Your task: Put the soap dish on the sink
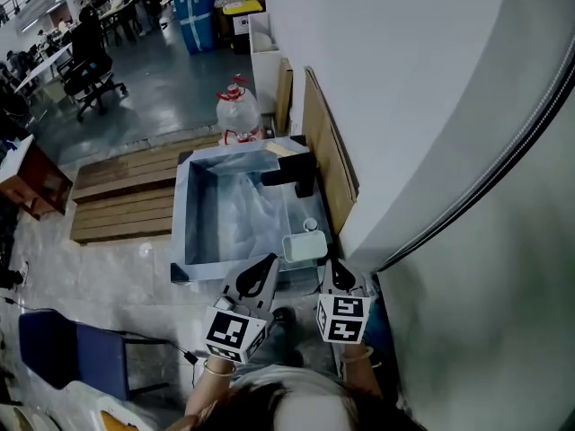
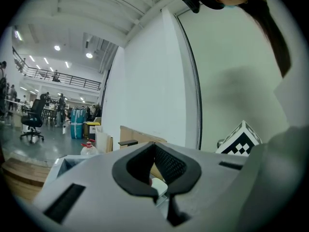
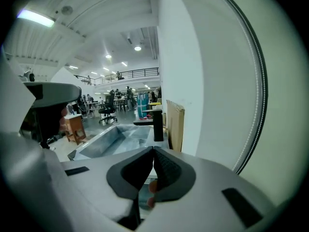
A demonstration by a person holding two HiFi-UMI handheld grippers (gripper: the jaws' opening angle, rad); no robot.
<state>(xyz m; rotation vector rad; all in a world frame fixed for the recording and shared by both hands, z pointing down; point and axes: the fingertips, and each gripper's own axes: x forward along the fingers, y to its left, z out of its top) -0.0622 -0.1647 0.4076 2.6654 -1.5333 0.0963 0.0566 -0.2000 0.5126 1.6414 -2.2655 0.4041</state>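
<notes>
As seen from the head view, the sink (image 1: 184, 214) lies along the foot of the white wall (image 1: 404, 106), and I hold both grippers just short of its near edge.

- Soap dish (image 1: 304, 246): white, lying on the rim at the sink's near right corner, touched by neither gripper. A small white-capped item (image 1: 311, 225) stands just behind it on the same rim.
- Left gripper (image 1: 266, 268): at the sink's near edge, just left of the dish. In its own view the black pads of the left gripper (image 2: 154, 146) meet at the tips with nothing between them.
- Right gripper (image 1: 339, 275): just nearer me than the dish, beside the wall. Its own view shows the right gripper (image 3: 153, 151) likewise closed and empty (pads touching at the tips).
- Black faucet (image 1: 296, 173): on the right rim towards the far corner; it also shows upright in the right gripper view (image 3: 158, 124).
- Clear water jug (image 1: 237, 110): beyond the sink's far edge
</notes>
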